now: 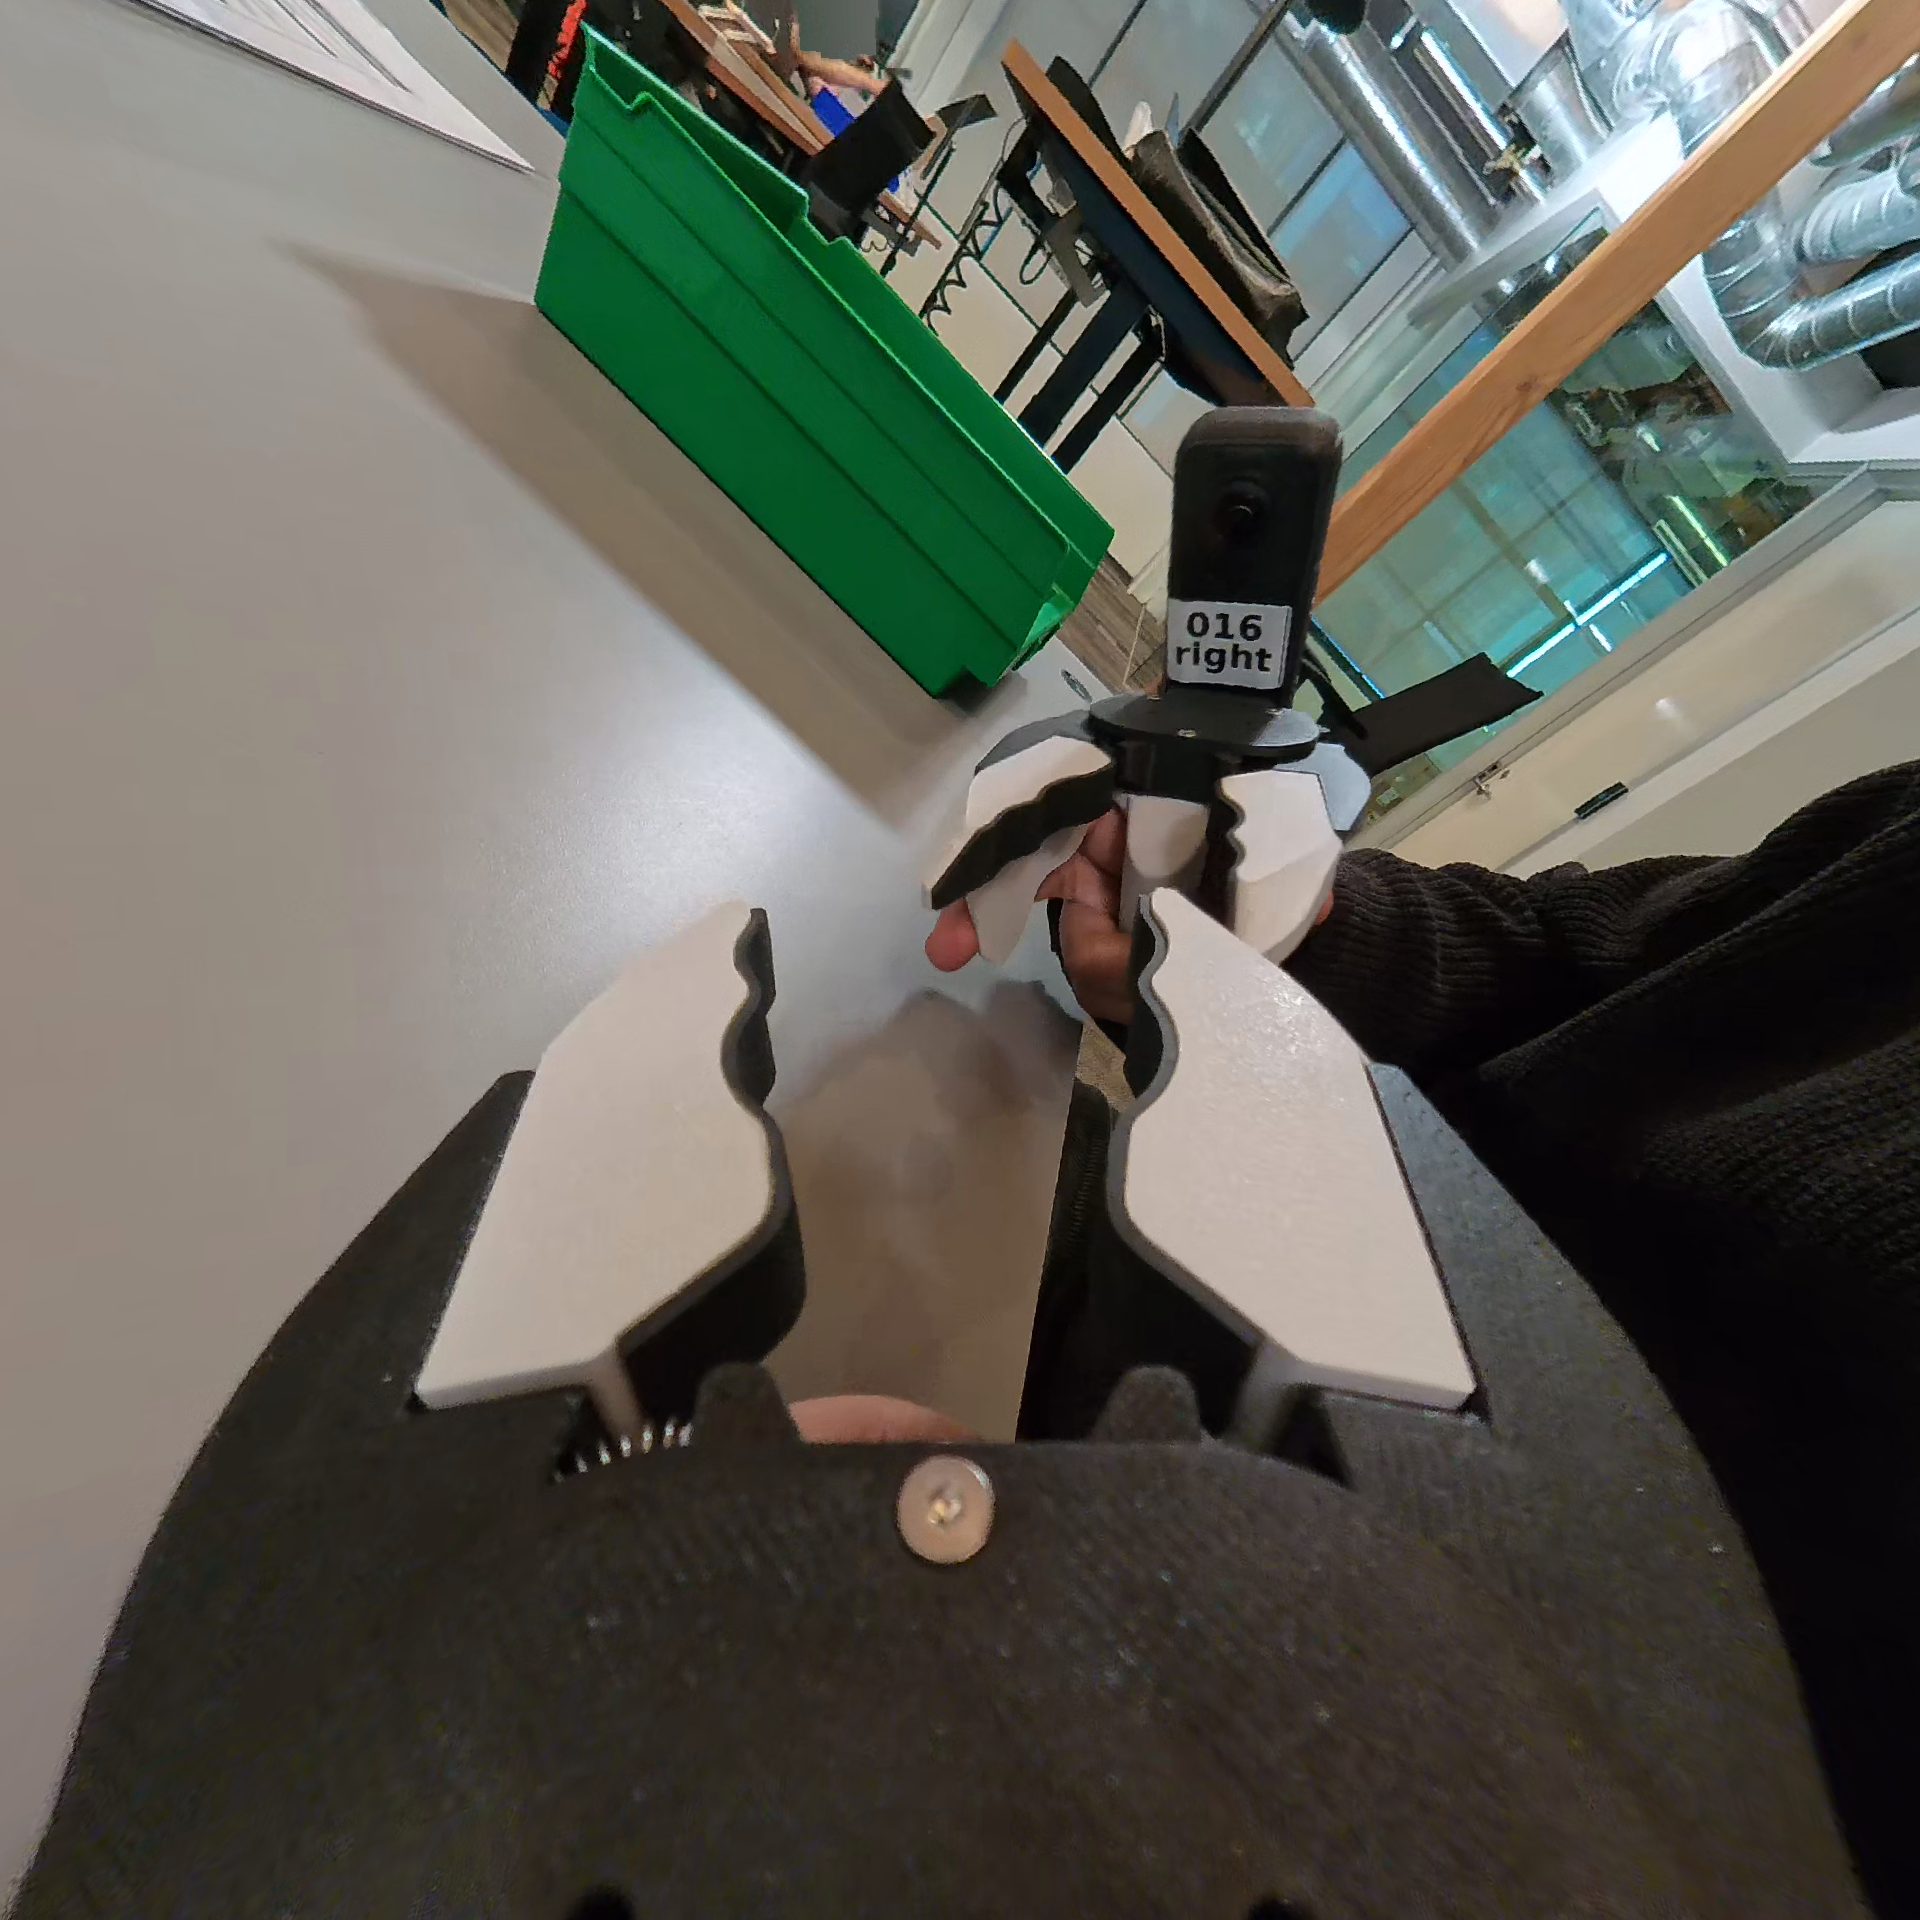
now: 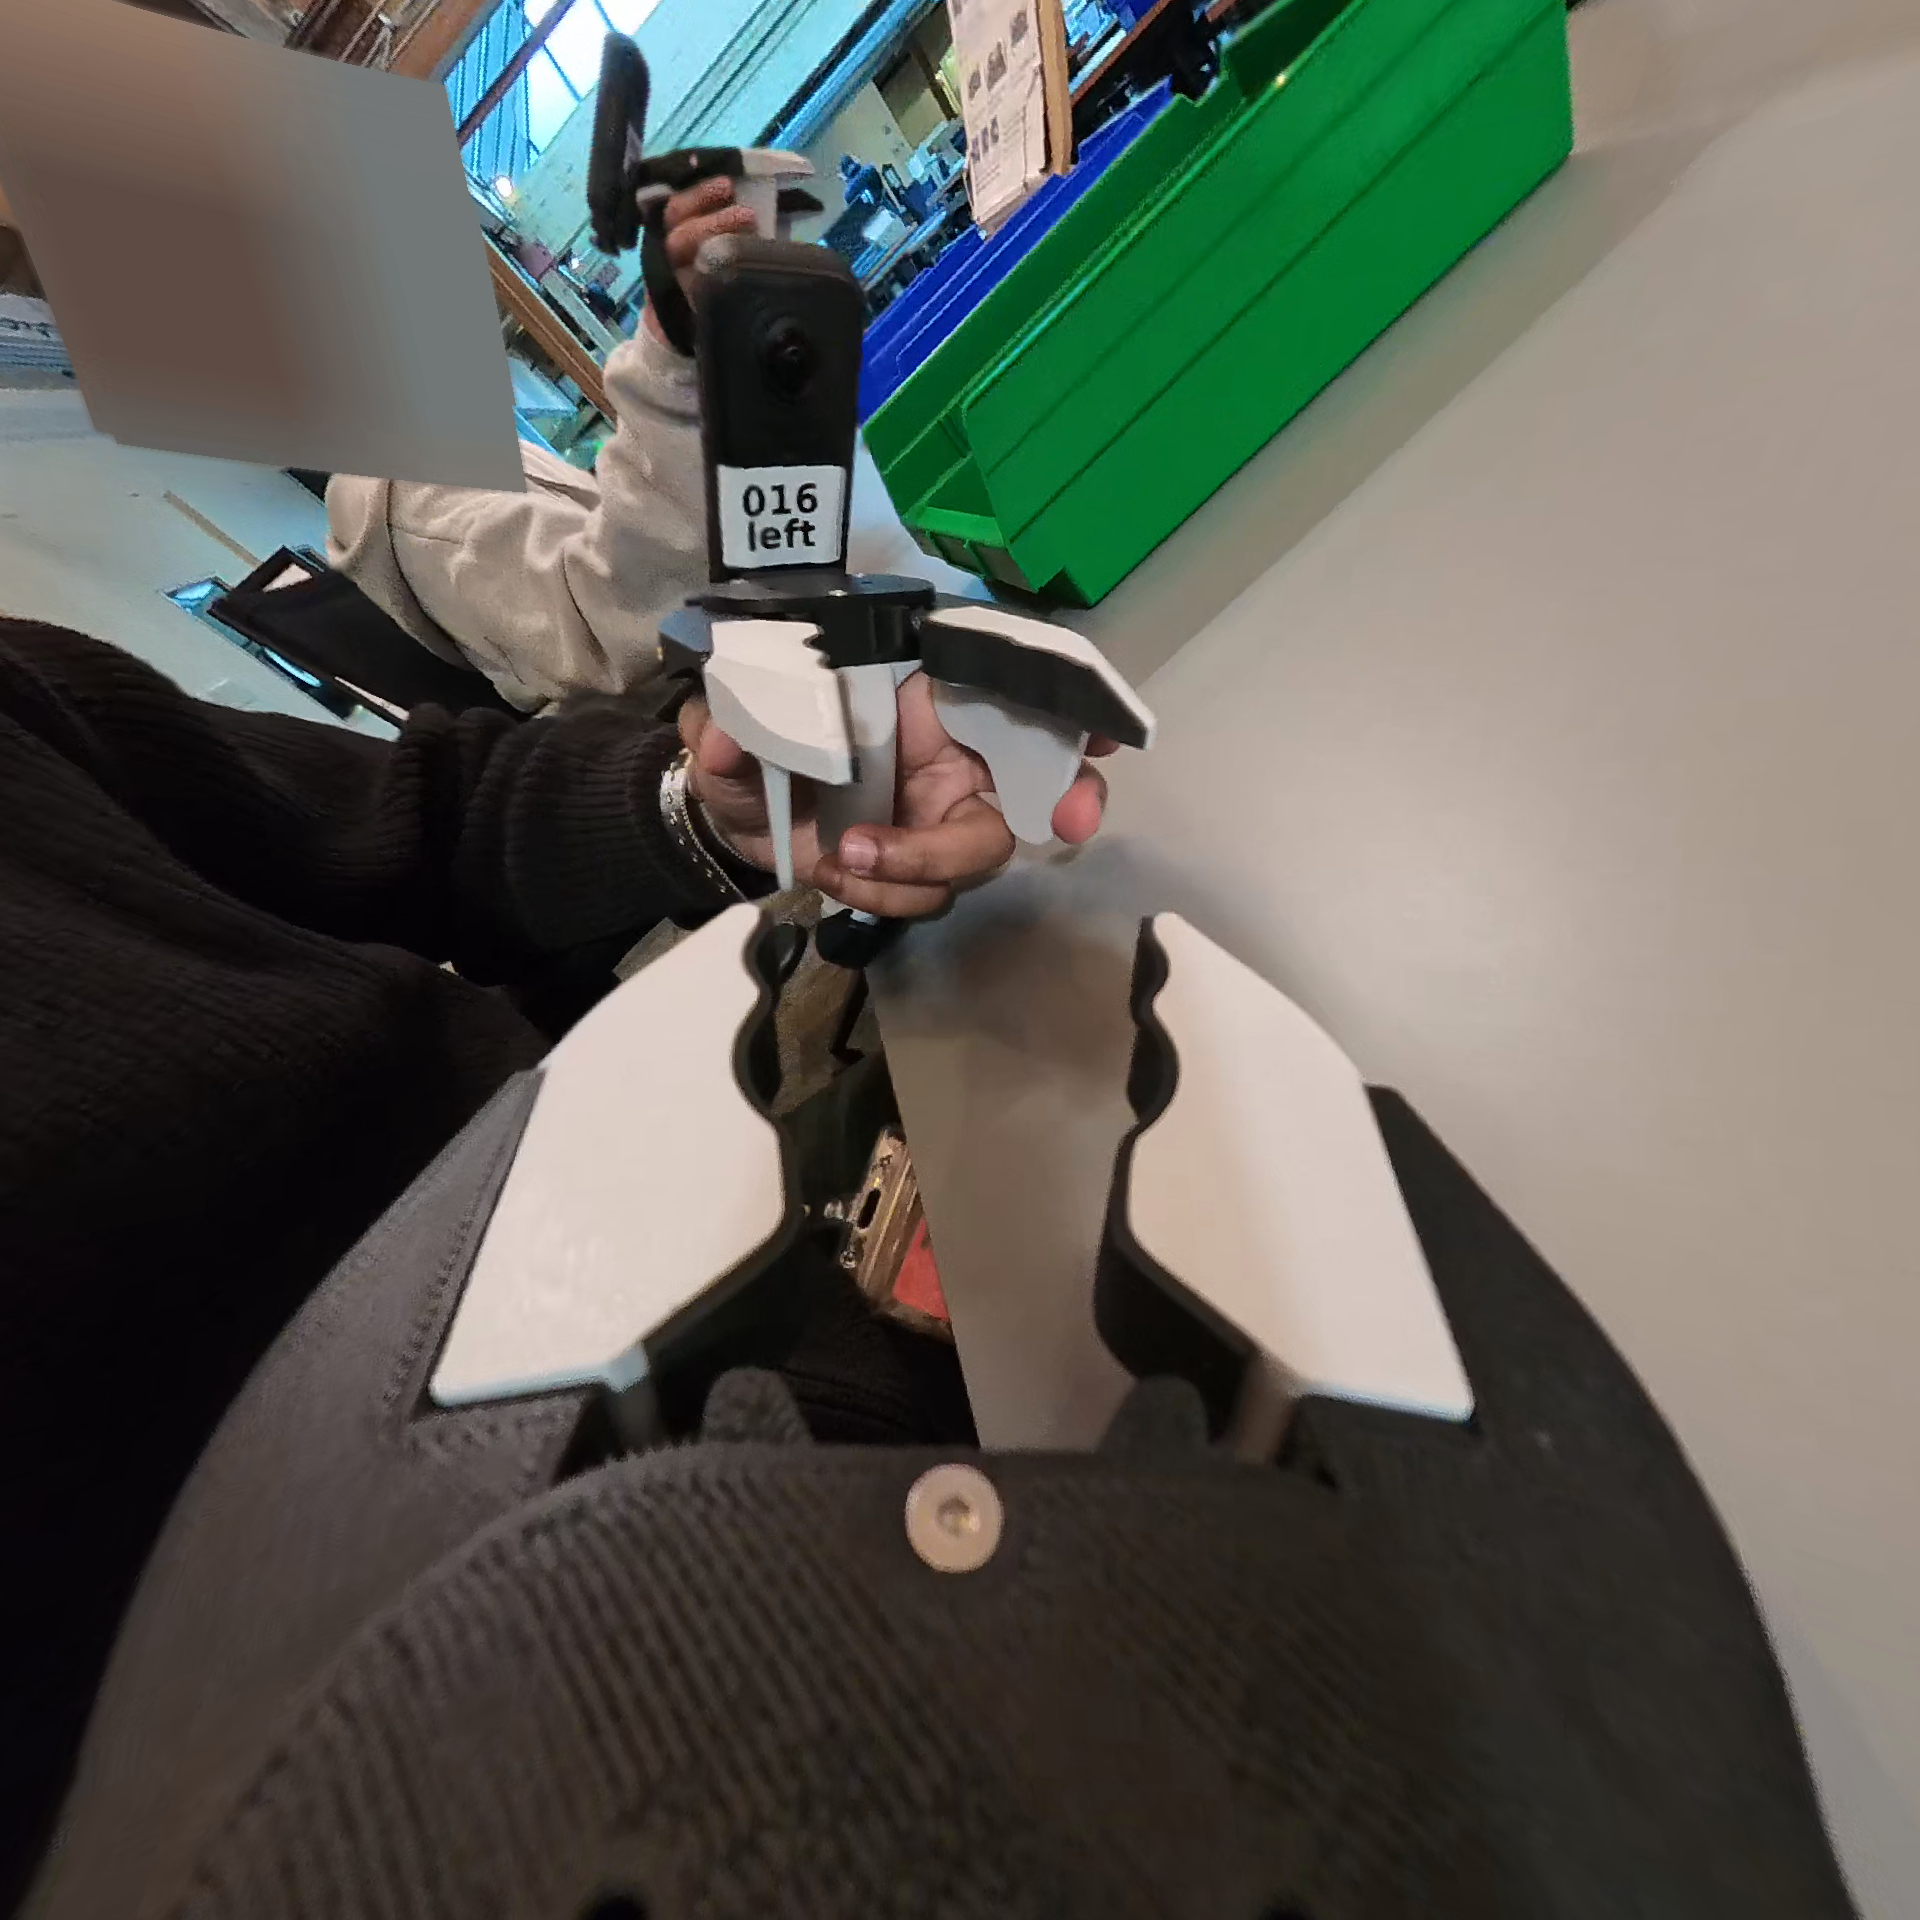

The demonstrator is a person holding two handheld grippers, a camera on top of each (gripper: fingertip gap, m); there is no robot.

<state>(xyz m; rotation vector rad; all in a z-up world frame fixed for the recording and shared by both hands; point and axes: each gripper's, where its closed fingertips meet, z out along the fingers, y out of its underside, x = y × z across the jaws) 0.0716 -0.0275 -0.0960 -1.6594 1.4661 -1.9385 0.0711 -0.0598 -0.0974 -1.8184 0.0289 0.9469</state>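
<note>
My left gripper (image 1: 956,925) is open and empty, held at the near edge of a grey table (image 1: 312,727). It points at my right gripper (image 1: 1091,873), which a hand in a black knitted sleeve (image 1: 1558,987) holds just ahead, with a black camera on top. In the right wrist view my right gripper (image 2: 951,925) is open and empty over the same table (image 2: 1558,831) edge. It faces my left gripper (image 2: 914,707), whose jaws stand apart with nothing between them. The two grippers are close, tip to tip, and do not touch.
A long green bin (image 1: 790,416) lies on the table beyond the grippers; it also shows in the right wrist view (image 2: 1247,312), with a blue bin (image 2: 935,301) behind it. Another person in a beige sleeve (image 2: 499,561) holds a further gripper (image 2: 717,197). A paper sheet (image 1: 343,62) lies far left.
</note>
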